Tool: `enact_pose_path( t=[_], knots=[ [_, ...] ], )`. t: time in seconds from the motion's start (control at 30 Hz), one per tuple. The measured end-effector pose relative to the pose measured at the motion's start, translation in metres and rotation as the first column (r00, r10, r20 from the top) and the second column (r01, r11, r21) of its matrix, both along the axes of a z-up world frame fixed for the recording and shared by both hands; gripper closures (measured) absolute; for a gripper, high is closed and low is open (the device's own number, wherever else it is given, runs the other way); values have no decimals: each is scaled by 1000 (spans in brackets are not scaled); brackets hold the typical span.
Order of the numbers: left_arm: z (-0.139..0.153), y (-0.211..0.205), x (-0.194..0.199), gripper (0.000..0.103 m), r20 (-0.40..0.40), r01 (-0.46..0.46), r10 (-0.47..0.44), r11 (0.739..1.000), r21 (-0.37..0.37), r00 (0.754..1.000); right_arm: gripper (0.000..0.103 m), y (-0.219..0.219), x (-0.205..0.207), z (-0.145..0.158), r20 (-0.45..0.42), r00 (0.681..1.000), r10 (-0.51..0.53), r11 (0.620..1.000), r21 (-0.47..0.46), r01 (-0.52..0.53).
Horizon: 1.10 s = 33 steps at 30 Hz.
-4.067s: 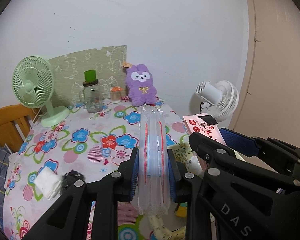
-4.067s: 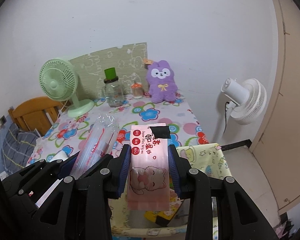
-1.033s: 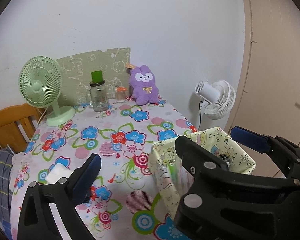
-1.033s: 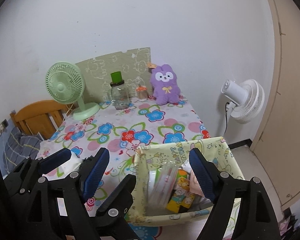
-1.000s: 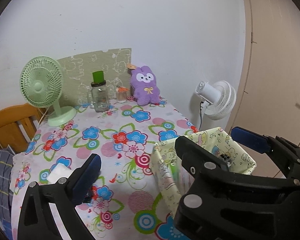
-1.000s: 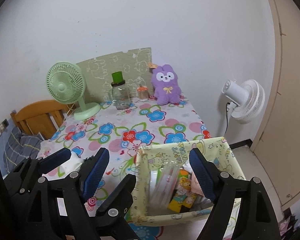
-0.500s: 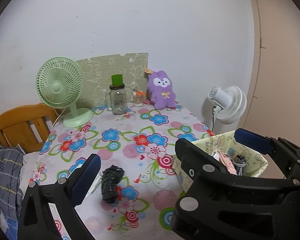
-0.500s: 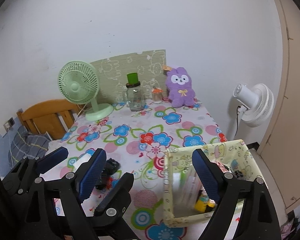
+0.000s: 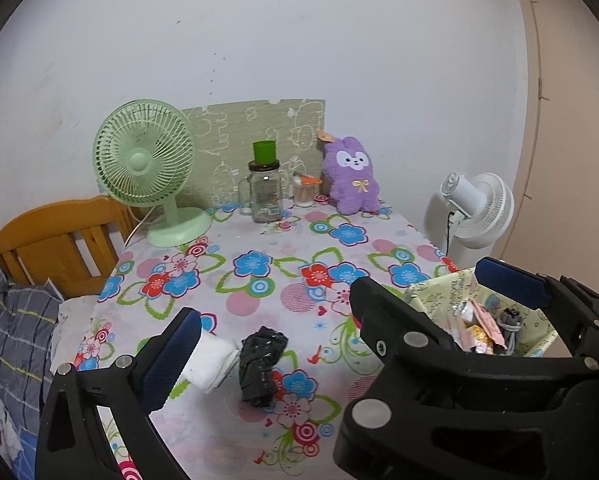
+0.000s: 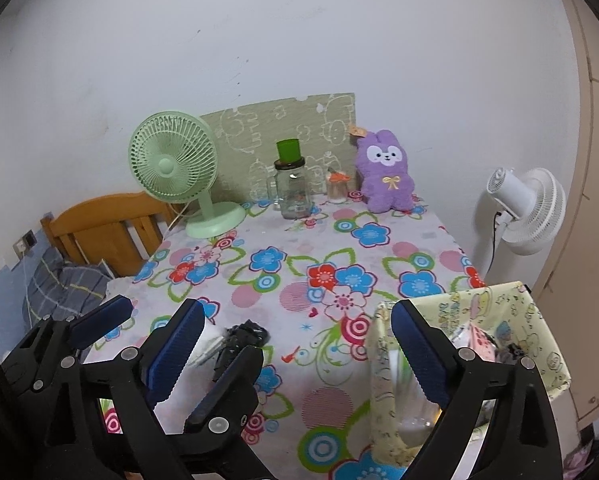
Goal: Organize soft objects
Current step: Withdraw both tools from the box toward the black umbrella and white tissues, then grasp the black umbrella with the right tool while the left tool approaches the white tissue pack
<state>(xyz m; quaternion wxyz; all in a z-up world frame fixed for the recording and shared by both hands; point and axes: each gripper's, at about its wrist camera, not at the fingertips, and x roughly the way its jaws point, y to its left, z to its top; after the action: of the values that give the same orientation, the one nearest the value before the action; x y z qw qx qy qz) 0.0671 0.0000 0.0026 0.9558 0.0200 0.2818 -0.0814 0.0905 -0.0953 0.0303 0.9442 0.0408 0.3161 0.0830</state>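
A crumpled black bag (image 9: pixel 261 362) and a folded white cloth (image 9: pixel 213 362) lie on the floral tablecloth near its front left; both also show in the right wrist view, the bag (image 10: pixel 243 338) and the cloth (image 10: pixel 207 340). A yellow cartoon-print fabric bin (image 10: pixel 519 312) stands at the front right, holding several packets; it also shows in the left wrist view (image 9: pixel 431 294). My left gripper (image 9: pixel 335 324) is open and empty above the bag and cloth. My right gripper (image 10: pixel 295 344) is open and empty between the bag and the bin.
A green desk fan (image 9: pixel 147 164), a glass jar with a green lid (image 9: pixel 264 188), a small jar (image 9: pixel 304 191) and a purple plush rabbit (image 9: pixel 352 176) stand along the back wall. A white floor fan (image 9: pixel 477 208) is right of the table. A wooden chair (image 9: pixel 55 240) is at the left.
Both grippers, earlier shut on a clear packet and a pink wipes pack, have let them go in the bin. They have pulled back and swung left, bringing the black bag and white cloth into view.
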Motion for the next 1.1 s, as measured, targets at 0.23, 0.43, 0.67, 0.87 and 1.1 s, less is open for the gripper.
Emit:
enact_pose_path(
  t=[0.23, 0.43, 0.67, 0.87, 1.1],
  knots=[
    [-7, 18, 9, 0, -10, -31, 31, 1000, 3, 999, 7, 18, 11, -8, -14, 999, 31, 1000, -1, -31],
    [-17, 32, 17, 0, -24, -57, 58, 998, 16, 998, 7, 33, 22, -21, -25, 998, 60, 998, 12, -60],
    [-32, 49, 27, 0, -59, -73, 75, 997, 24, 995, 7, 50, 32, -37, -58, 995, 78, 997, 8, -78],
    [-47, 64, 35, 0, -87, -84, 86, 996, 31, 992, 7, 67, 41, -55, -91, 993, 81, 997, 13, -80],
    [-68, 79, 47, 0, -128, -116, 119, 993, 31, 985, 7, 83, 53, -75, -139, 987, 80, 997, -12, -82]
  ],
)
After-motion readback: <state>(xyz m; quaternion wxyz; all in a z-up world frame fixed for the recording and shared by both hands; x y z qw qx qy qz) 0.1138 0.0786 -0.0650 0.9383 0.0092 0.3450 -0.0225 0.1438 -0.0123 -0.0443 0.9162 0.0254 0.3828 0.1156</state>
